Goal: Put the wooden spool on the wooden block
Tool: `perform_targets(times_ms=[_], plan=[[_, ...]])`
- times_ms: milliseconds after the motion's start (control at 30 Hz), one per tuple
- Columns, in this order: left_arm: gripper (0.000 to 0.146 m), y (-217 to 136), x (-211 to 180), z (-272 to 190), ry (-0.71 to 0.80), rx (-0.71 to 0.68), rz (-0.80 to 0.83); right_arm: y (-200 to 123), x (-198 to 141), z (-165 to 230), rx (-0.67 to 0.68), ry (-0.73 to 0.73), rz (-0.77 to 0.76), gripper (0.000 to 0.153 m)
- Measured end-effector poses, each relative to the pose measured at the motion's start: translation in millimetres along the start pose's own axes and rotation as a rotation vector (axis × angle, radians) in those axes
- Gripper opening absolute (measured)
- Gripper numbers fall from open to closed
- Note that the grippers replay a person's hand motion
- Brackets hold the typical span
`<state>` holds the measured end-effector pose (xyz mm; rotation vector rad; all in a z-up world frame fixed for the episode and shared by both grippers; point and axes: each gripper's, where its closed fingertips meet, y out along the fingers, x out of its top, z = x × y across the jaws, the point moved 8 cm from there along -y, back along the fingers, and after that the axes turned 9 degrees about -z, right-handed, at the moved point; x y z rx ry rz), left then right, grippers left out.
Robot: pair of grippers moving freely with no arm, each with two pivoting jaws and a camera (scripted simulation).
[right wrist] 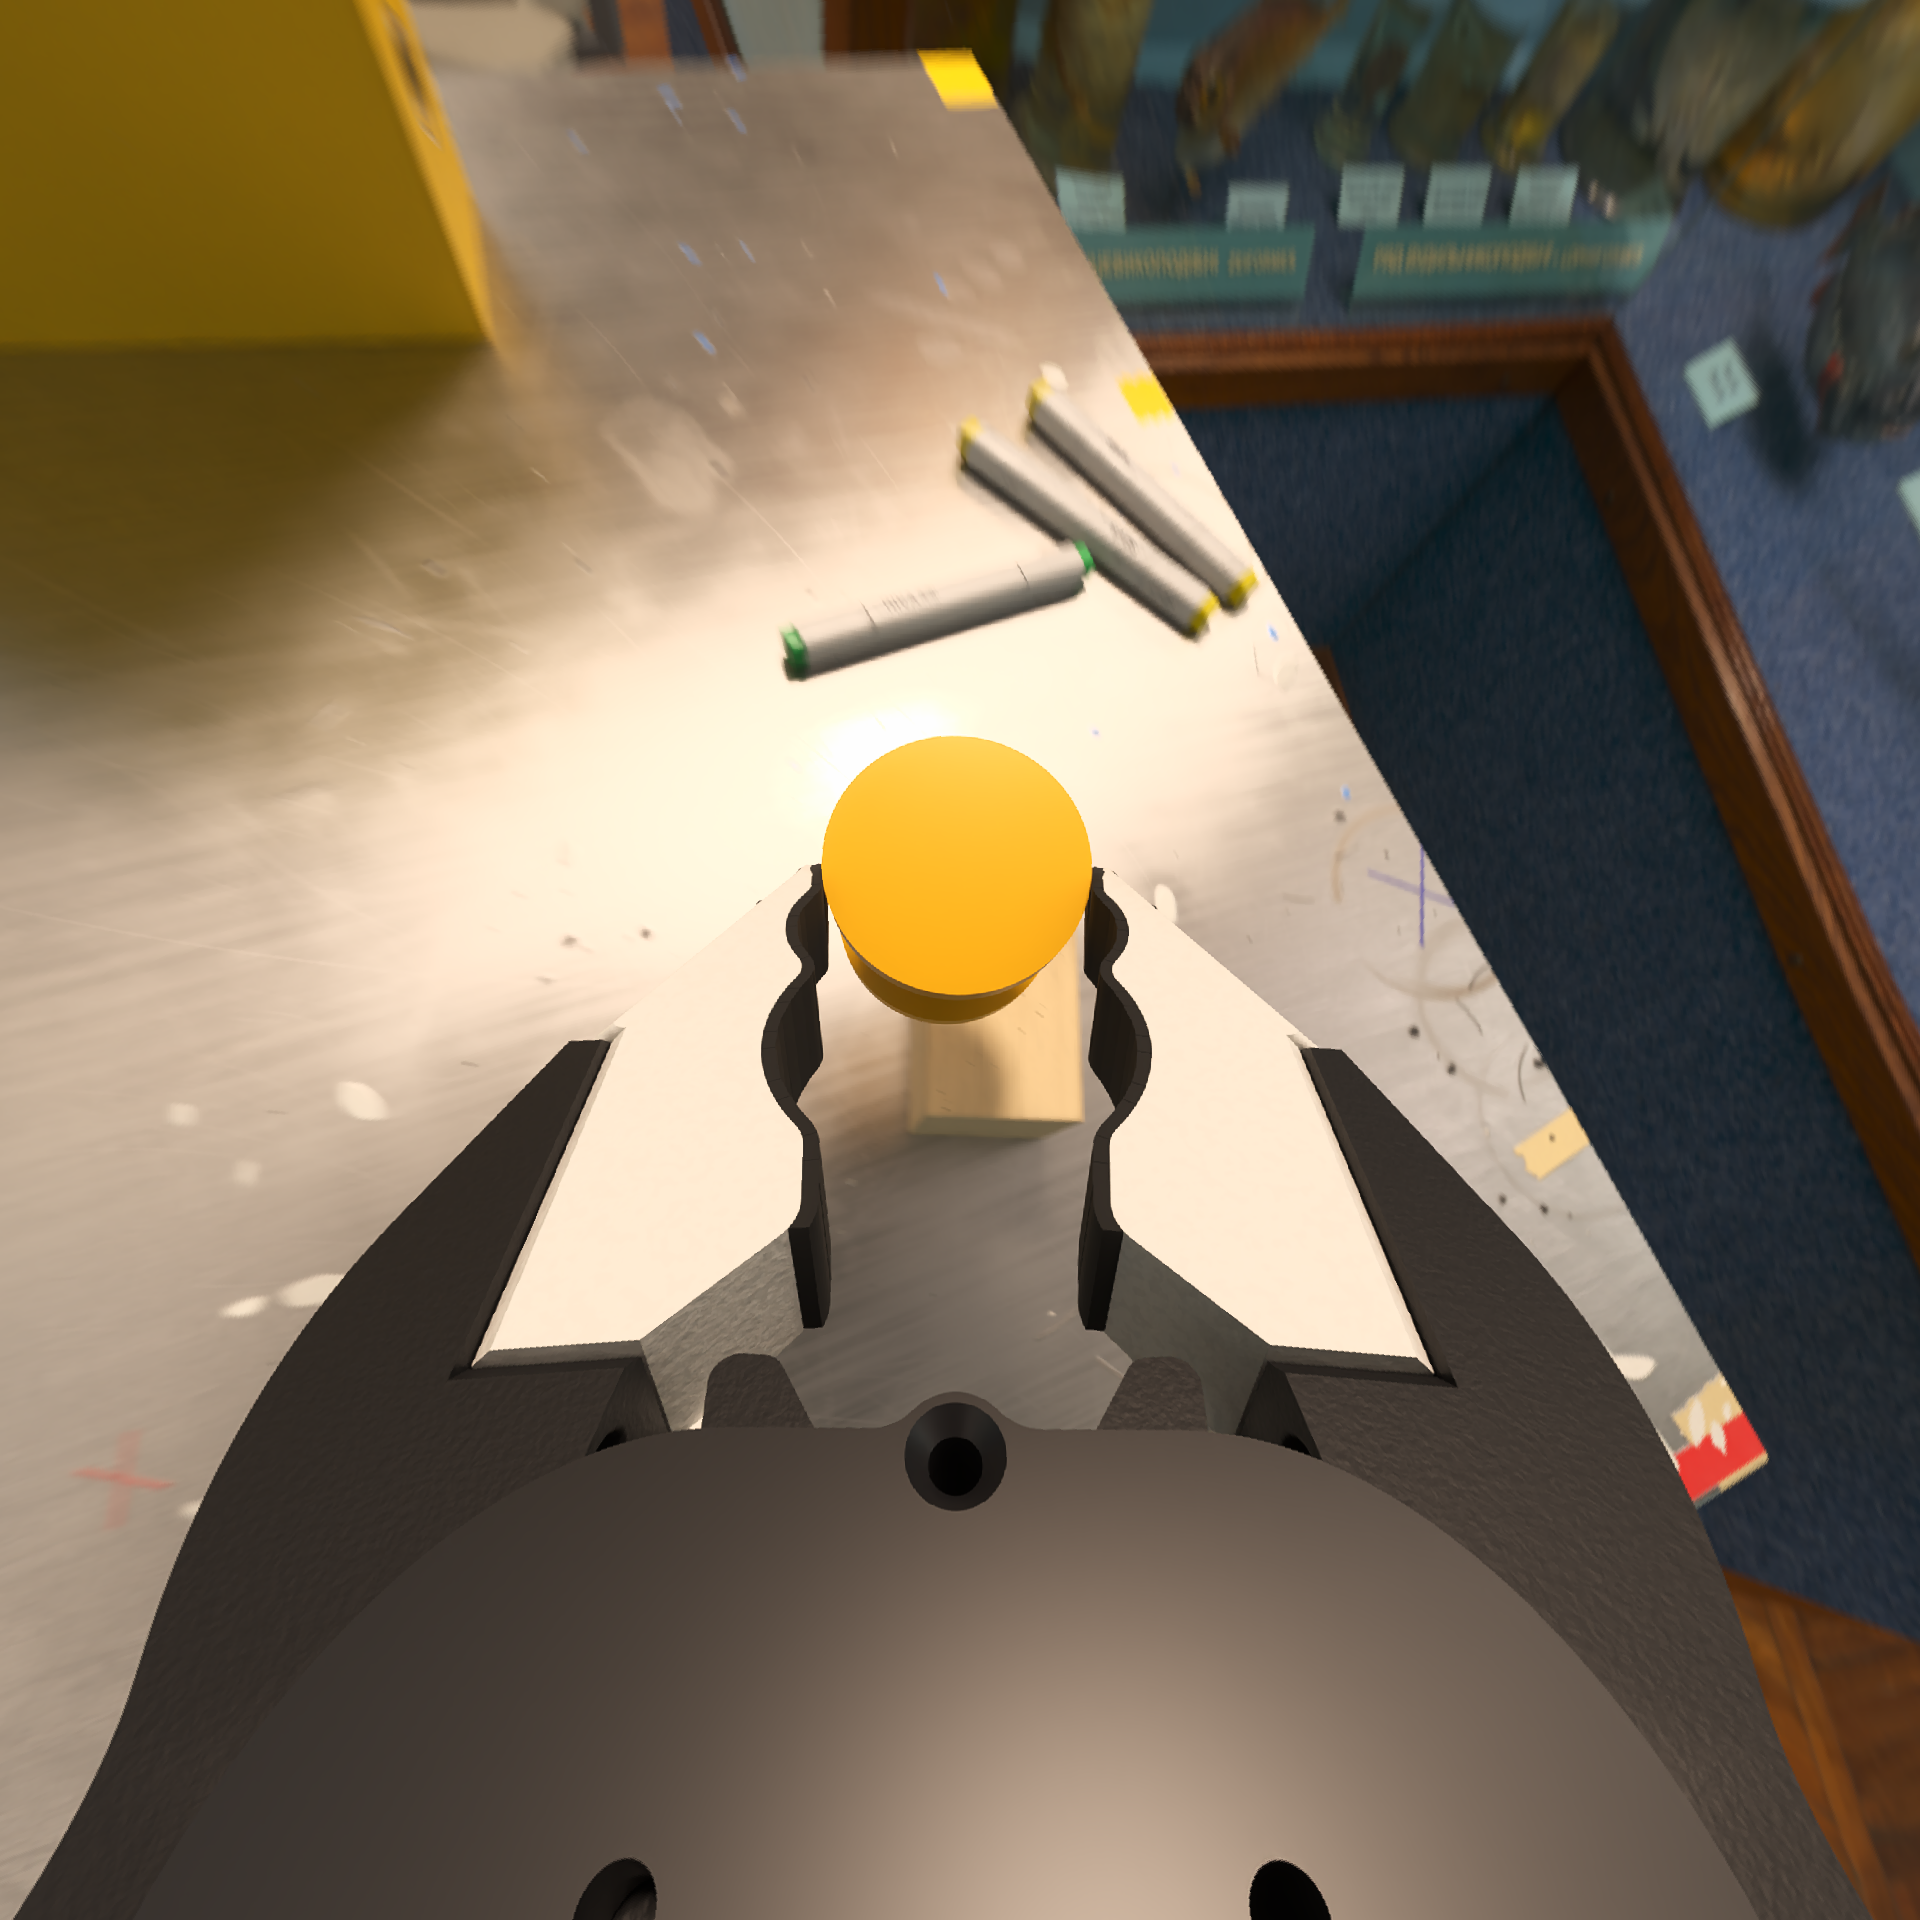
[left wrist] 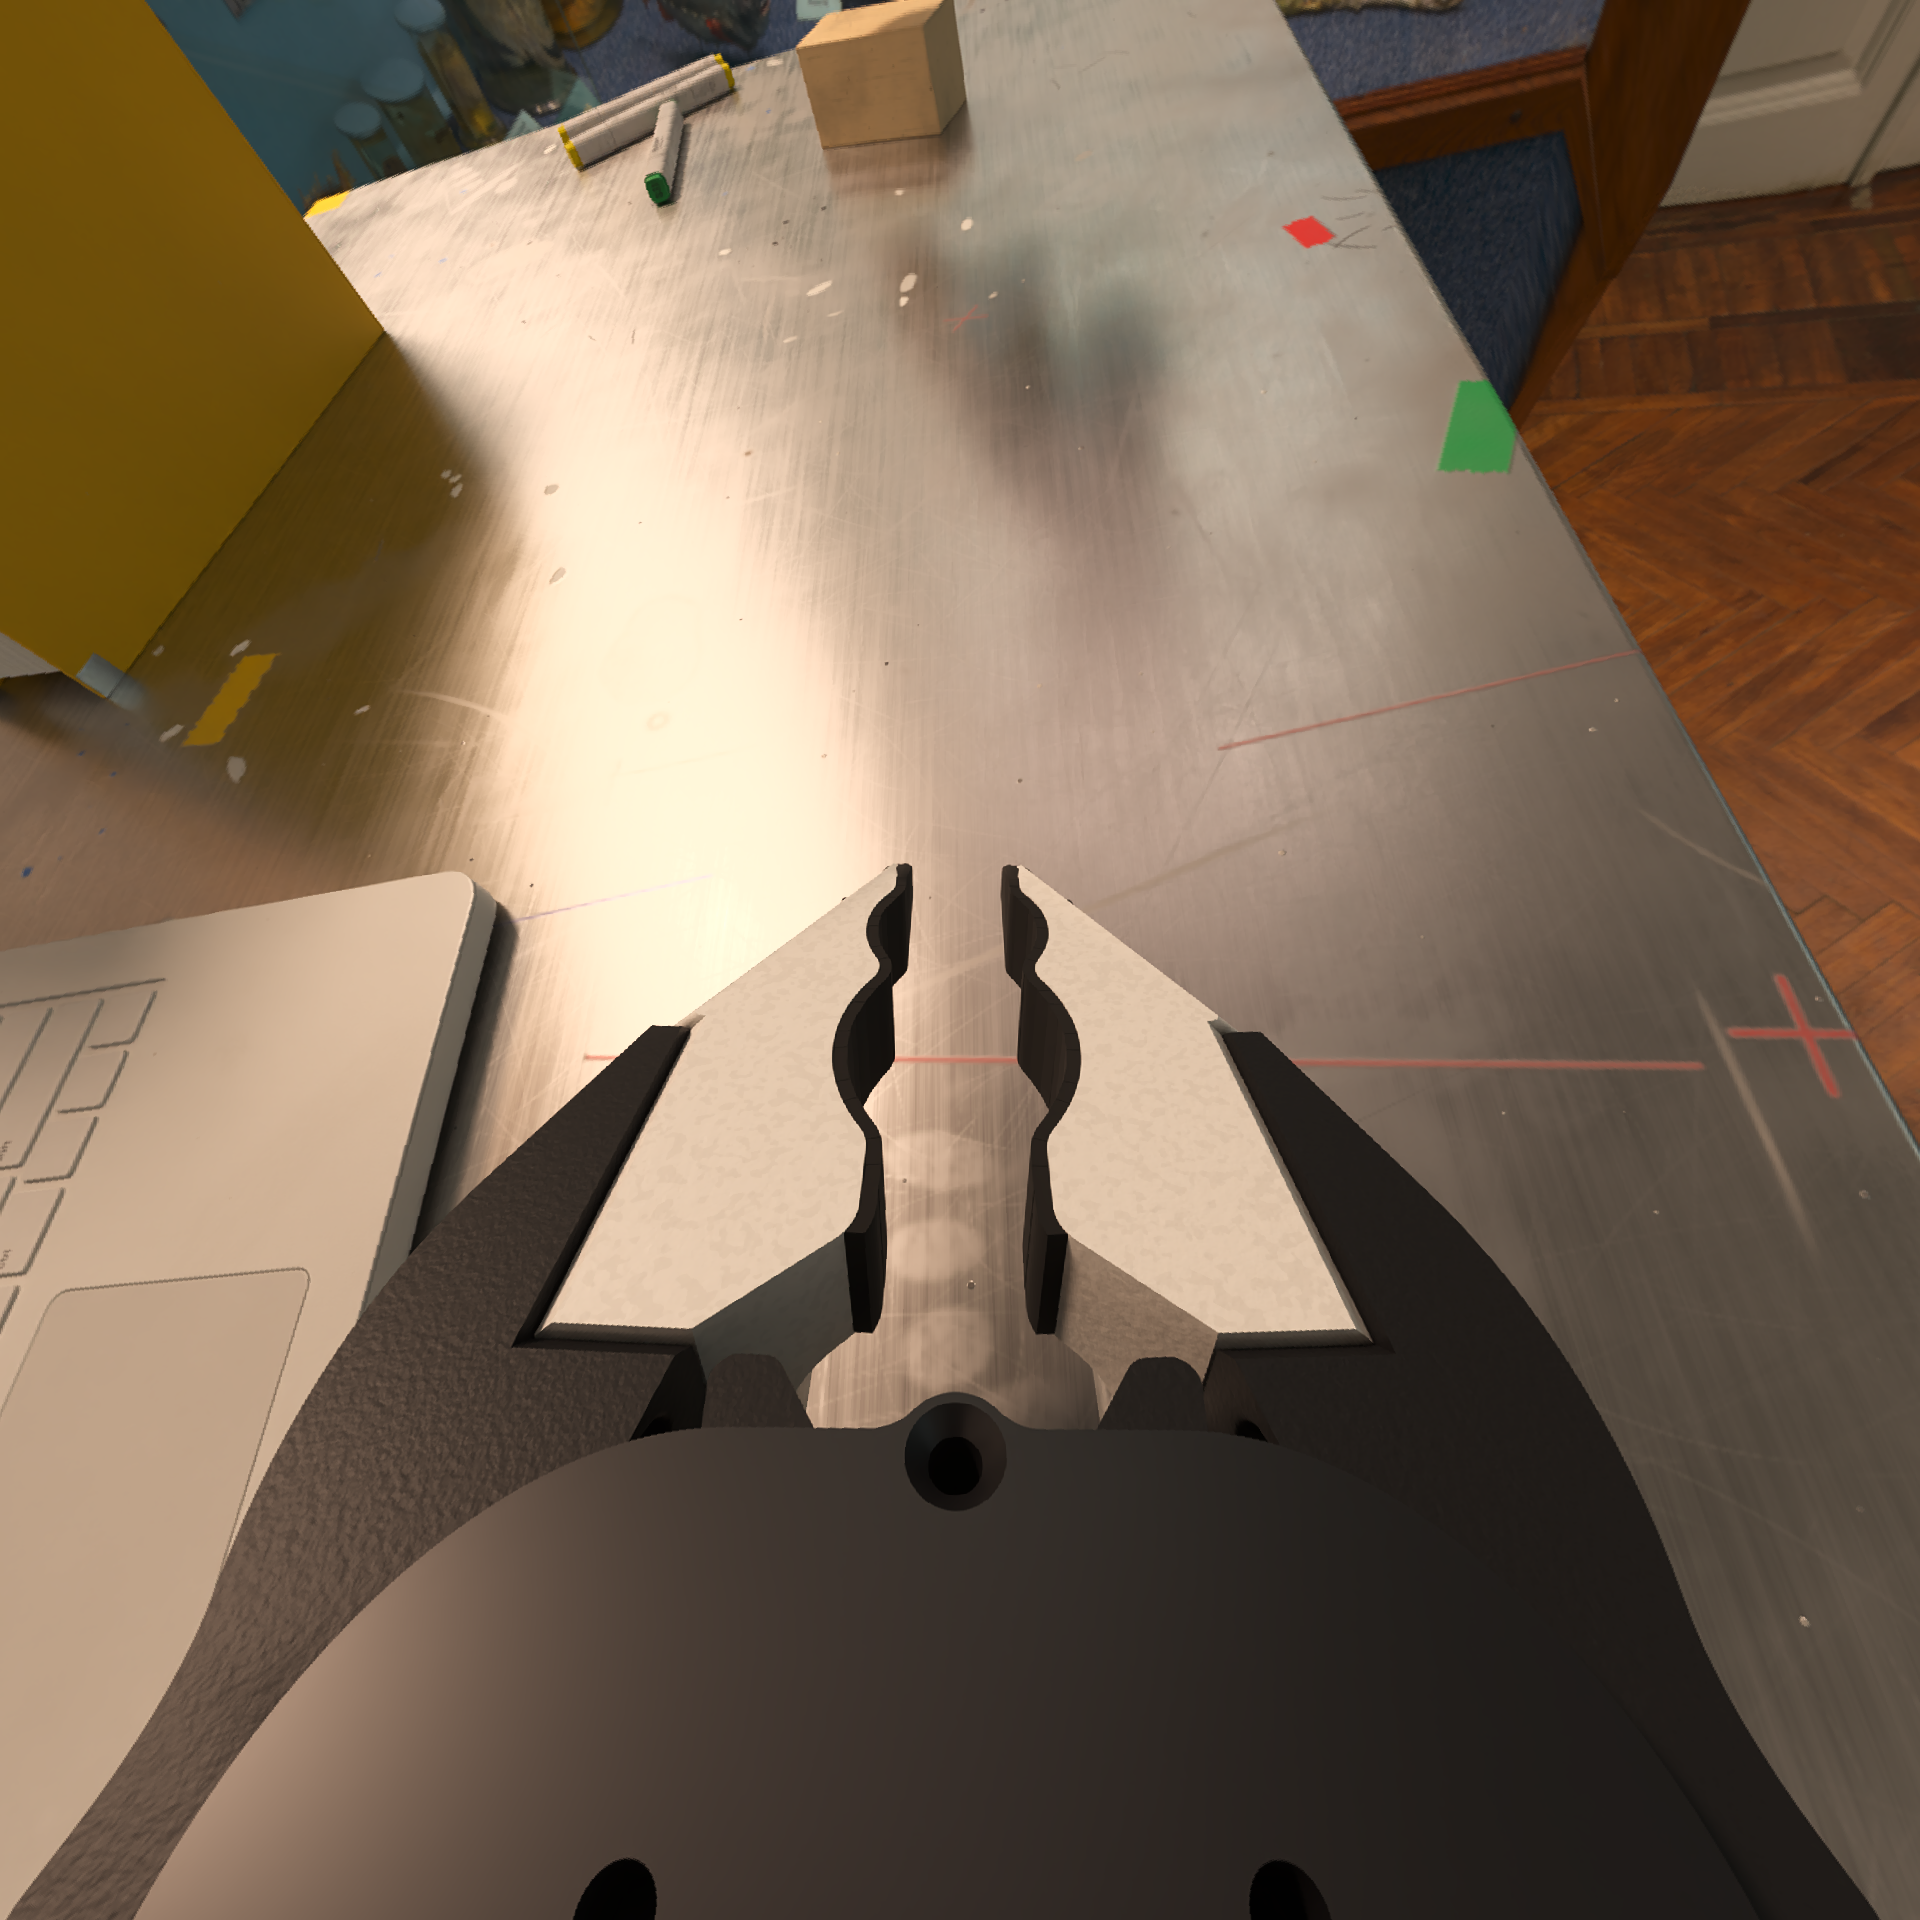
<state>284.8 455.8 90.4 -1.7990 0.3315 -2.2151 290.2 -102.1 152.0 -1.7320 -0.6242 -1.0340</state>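
In the right wrist view, my right gripper (right wrist: 956,883) is shut on the wooden spool (right wrist: 956,862), a yellow-orange cylinder seen from its round end, held at the fingertips. The pale wooden block (right wrist: 997,1075) stands on the metal table directly below and behind the spool; I cannot tell whether they touch. In the left wrist view, my left gripper (left wrist: 956,883) is empty, its jaws a narrow gap apart, low over the table (left wrist: 1039,623). The block (left wrist: 883,78) shows far ahead at the top edge; the spool is out of that frame.
A tall yellow box (left wrist: 135,343) stands at the left, also in the right wrist view (right wrist: 208,166). A laptop (left wrist: 208,1195) lies left of my left gripper. Three grey markers (right wrist: 935,613) lie beyond the block near the table's edge (right wrist: 1351,727).
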Motion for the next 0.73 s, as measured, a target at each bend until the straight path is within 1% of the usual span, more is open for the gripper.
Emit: perform_targets(times_ms=[100,200,267,300,367,400,467,533,600,667,733], plan=[[0.016,0,-1,1,-0.005,0.006,0.008,21,-27,-14,-0.02,-0.005,0.086,0.049],[0.016,0,-2,2,-0.007,0.009,0.01,28,-32,-13,0.009,-0.004,0.078,0.05],[0.016,0,-2,1,-0.008,0.005,0.01,25,-25,-9,0.081,0.042,-0.007,0.069],[0.016,0,-2,1,-0.007,0.003,0.011,20,-19,-8,0.134,0.085,-0.068,0.076],[0.016,0,-1,1,-0.005,0.0,0.009,8,-6,-10,0.211,0.181,-0.178,0.083],[0.016,-1,-1,1,-0.005,-0.001,0.008,2,-2,-11,0.226,0.203,-0.222,0.085],[0.016,-1,-1,1,-0.003,-0.003,0.007,-10,6,-13,0.239,0.2,-0.276,0.087],[0.016,-1,-1,1,-0.003,-0.001,0.008,-23,14,-12,0.266,0.177,-0.306,0.088],[0.016,-1,-2,2,-0.006,0.004,0.014,-35,19,-7,0.311,0.122,-0.327,0.087],[0.015,0,-3,3,-0.012,0.008,0.021,-43,18,-3,0.359,0.011,-0.287,0.086],[0.015,-1,-3,4,-0.014,0.01,0.02,-48,11,-2,0.394,-0.153,-0.181,0.086]])
